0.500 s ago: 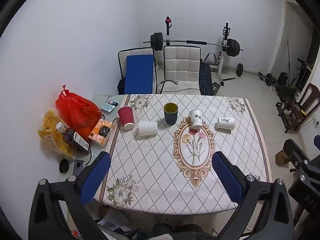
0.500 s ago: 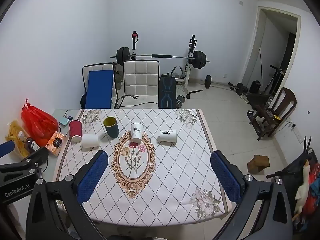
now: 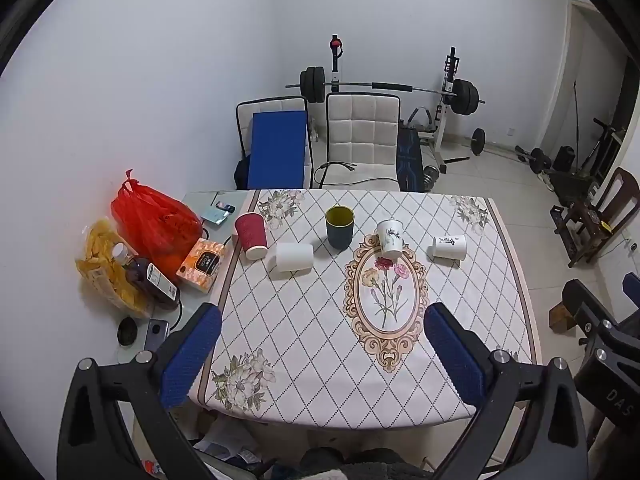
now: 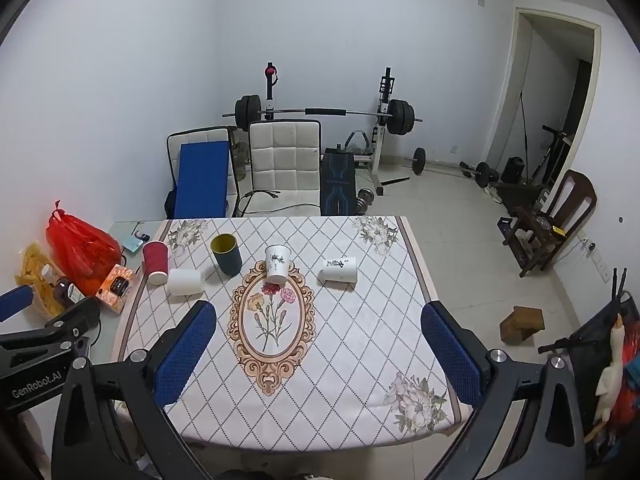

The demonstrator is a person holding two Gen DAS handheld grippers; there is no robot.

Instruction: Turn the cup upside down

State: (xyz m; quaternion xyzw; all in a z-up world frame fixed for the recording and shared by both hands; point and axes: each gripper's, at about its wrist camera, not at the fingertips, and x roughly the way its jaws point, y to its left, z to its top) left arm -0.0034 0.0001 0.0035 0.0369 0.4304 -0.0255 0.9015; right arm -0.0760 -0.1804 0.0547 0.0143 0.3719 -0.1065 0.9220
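left wrist – high, near edge | right wrist – rightward | share table

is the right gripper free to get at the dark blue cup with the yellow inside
Probably yes: the right gripper is open and empty, and the dark blue cup stands upright with gaps around it and bare tablecloth in front.

The near half of the desk lies bare ahead of both pairs of spread fingers; across its far half a row of cups bars the way: red cup, white cup on its side, dark cup, tilted printed cup, lying printed cup; gaps separate the last three; clutter crowds the left edge beside the red bag.
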